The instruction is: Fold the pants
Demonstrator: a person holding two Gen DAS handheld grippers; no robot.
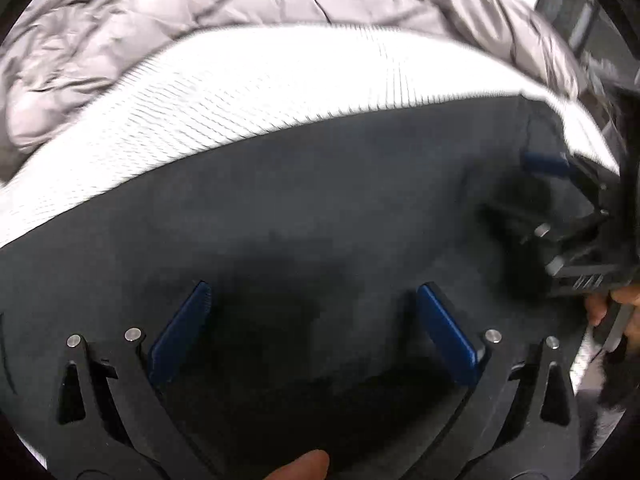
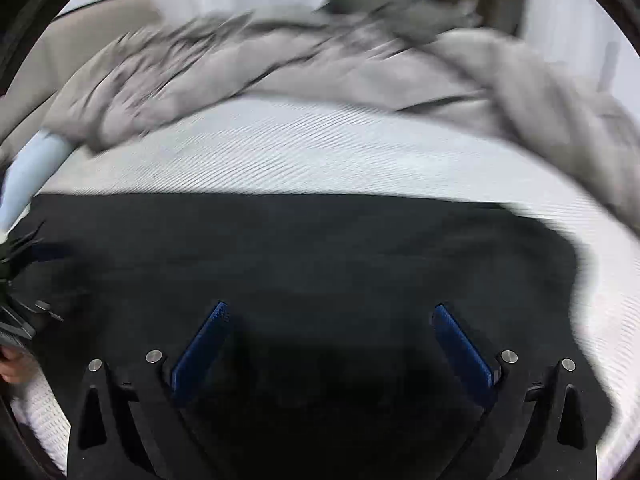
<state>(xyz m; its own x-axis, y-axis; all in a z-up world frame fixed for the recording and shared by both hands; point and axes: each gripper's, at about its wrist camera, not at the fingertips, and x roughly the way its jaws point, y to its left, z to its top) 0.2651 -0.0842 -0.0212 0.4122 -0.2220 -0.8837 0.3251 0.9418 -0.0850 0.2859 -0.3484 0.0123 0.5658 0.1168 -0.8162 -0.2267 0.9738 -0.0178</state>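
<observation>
Pants [image 1: 320, 184]: dark fabric, lying flat on a white ribbed bed cover [image 1: 248, 80]. Also seen in the right wrist view [image 2: 320, 248], where they fill the lower half of the frame.

Edges: in the left wrist view the far edge of the pants runs as a long arc against the white cover, ending at a corner at upper right. In the right wrist view the far edge is nearly straight; the right-hand edge curves down and toward the camera, with white cover exposed beyond it. Bare cover forms a band between the far edge and a crumpled grey duvet [image 1: 200, 4], which is heaped along the back of the bed [image 2: 320, 60]. Both frames are motion-blurred.

Left gripper [image 1: 316, 324]: 2 blue pads spread wide, nothing between them, poised over the dark fabric; whether the tips touch it cannot be told. A fingertip shows at the bottom edge.

Right gripper [image 2: 332, 344]: jaws likewise wide apart, holding nothing, over the pants. From the left wrist view it appears at the right edge [image 1: 560, 200], near the pants' corner, 1 blue pad visible.

A light blue sleeve [image 2: 32, 168] enters at the left of the right wrist view.

Writing: none legible.
</observation>
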